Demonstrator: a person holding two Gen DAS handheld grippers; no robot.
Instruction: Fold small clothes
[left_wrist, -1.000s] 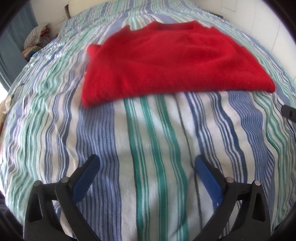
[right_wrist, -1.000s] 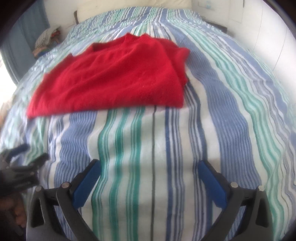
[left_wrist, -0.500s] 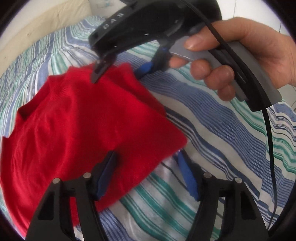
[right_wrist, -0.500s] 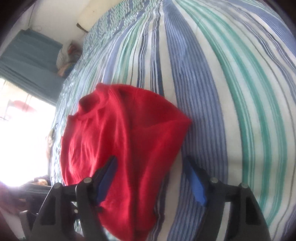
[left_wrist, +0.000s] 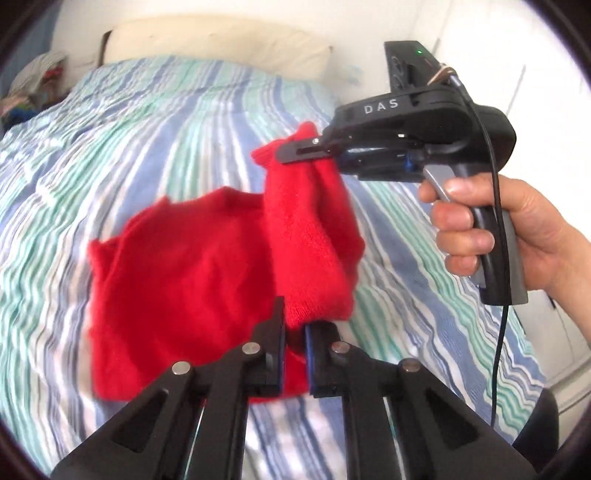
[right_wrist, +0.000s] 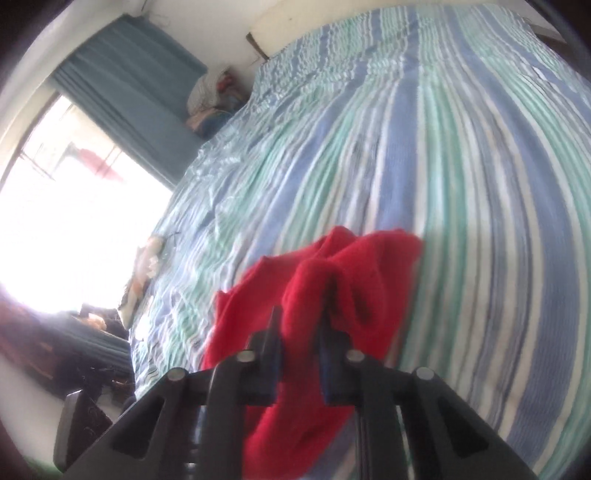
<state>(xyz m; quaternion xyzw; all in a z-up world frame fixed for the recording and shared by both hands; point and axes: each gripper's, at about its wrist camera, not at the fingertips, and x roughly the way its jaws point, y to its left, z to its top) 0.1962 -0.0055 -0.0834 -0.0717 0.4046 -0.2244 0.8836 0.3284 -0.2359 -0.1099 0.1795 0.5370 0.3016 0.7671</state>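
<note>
A red knitted sweater (left_wrist: 177, 280) lies on the striped bed, its right side lifted off the cover. My left gripper (left_wrist: 294, 328) is shut on the sweater's near right corner. My right gripper (left_wrist: 295, 153), held by a hand at the right of the left wrist view, is shut on the far right corner and holds it above the bed. In the right wrist view the right gripper (right_wrist: 300, 325) pinches a bunched fold of the sweater (right_wrist: 332, 280). The stretch between the two grips hangs as a raised flap over the flat part.
The bed cover (left_wrist: 147, 122) has blue, green and white stripes. A cream headboard cushion (left_wrist: 221, 40) is at the far end. A pile of clothes (right_wrist: 210, 99) sits by the teal curtain (right_wrist: 129, 77) and a bright window (right_wrist: 74, 206). A white wall is at the right.
Both grippers were open above the flat sweater a second ago. They came down at its right edge, shut on the two right corners and lifted that edge up.
</note>
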